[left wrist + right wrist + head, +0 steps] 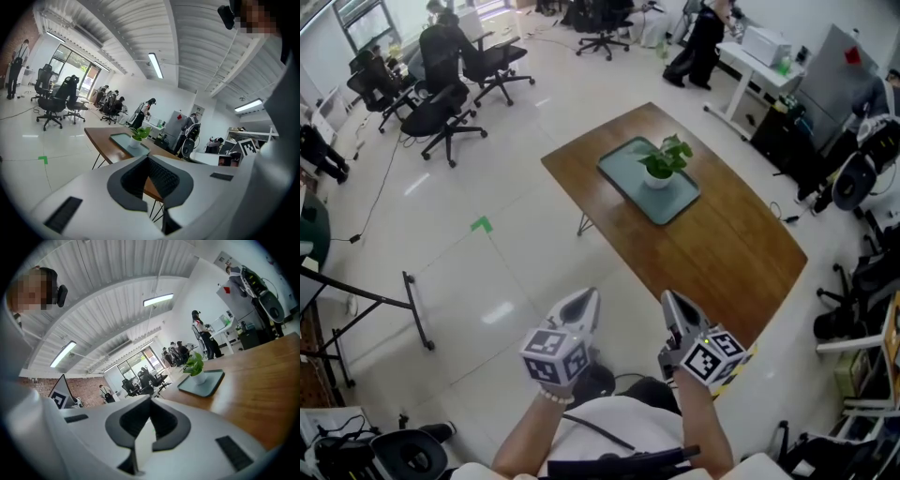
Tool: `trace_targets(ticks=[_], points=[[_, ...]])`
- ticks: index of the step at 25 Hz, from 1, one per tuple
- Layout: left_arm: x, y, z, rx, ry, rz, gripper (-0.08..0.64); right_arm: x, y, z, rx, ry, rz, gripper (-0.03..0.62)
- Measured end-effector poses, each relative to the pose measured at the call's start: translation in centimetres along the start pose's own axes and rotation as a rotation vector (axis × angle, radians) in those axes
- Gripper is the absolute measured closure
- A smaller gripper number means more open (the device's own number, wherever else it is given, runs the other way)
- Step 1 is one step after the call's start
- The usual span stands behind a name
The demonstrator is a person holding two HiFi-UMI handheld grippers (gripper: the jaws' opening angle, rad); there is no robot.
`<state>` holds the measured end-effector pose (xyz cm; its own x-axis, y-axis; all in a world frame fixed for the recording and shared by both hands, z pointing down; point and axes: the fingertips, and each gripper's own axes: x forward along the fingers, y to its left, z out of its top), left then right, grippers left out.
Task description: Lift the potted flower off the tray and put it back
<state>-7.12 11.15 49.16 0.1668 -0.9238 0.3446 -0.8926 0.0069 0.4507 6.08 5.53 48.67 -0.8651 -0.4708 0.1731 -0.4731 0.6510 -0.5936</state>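
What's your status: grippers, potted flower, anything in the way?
Left gripper and right gripper: jaws shut, empty, short of the table. Potted flower upright on tray, untouched. Nothing seen in the way.

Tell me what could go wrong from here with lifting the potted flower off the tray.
1. The left hand-held gripper and right hand-held gripper are both shut and short of the table. If they arrive closed, they might knock the potted flower over.
2. The leaves spread wider than the white pot, so a grip could catch foliage instead.
3. The tray lies near the table's edge, so a nudge may slide it.
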Motion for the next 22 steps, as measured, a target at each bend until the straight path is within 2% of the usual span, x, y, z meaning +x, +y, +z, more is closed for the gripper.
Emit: trace_targets(ticks=[14,20,22], points=[[3.4,2.5,2.5,0.013,0.027,-0.045,0.568,3.0,-0.9,1.2,0.006,-0.035,-0.063,0.591],[6.5,3.1,4.4,0.043,0.041,-0.071,0.568,6.2,-2.6,3.4,-0.010,-0.068,-0.076,0.589],[7.8,3.1,4.9,0.054,0.048,-0.083,0.568,7.1,-3.7,4.1,-0.030,-0.077,-0.100,0.570]])
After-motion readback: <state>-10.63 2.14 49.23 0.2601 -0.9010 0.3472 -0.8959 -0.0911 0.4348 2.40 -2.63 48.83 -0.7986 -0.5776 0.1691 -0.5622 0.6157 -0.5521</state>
